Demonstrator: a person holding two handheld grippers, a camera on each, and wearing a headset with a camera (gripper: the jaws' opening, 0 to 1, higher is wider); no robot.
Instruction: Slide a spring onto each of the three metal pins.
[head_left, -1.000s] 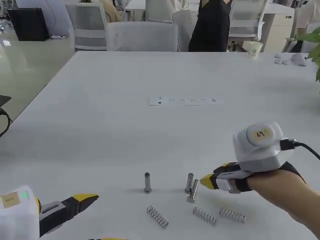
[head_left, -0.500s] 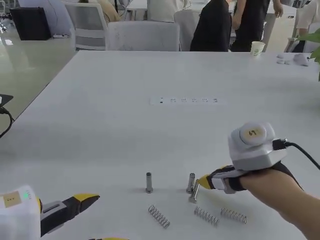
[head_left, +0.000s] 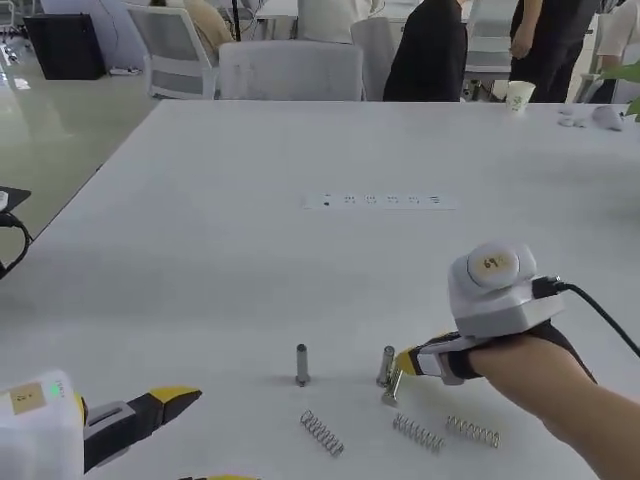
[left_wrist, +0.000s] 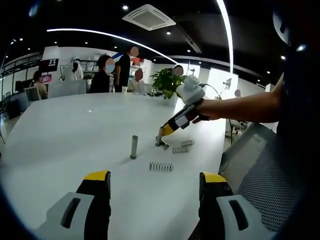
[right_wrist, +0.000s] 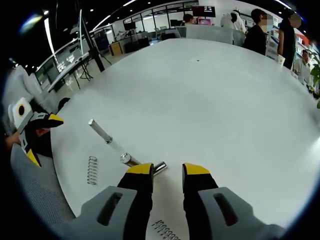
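Right gripper (right_wrist: 168, 170) — jaws a narrow gap apart, tips low over the table (head_left: 250, 260). A tilted pin (right_wrist: 159, 167) shows its end in that gap, by the inner edge of one jaw. It is thinner than the gap, so the jaws do not pinch it. Just beside it stands a second pin (head_left: 387, 364), and a third pin (head_left: 302, 363) stands apart to the side. Nearer the person three springs lie loose on the table: a spring (head_left: 322, 432) by the third pin, then a second spring (head_left: 417, 432) and a third spring (head_left: 472, 431) close together. All pins are bare. Left gripper (left_wrist: 156, 177) — jaws wide, nothing between them, well apart from the pins.
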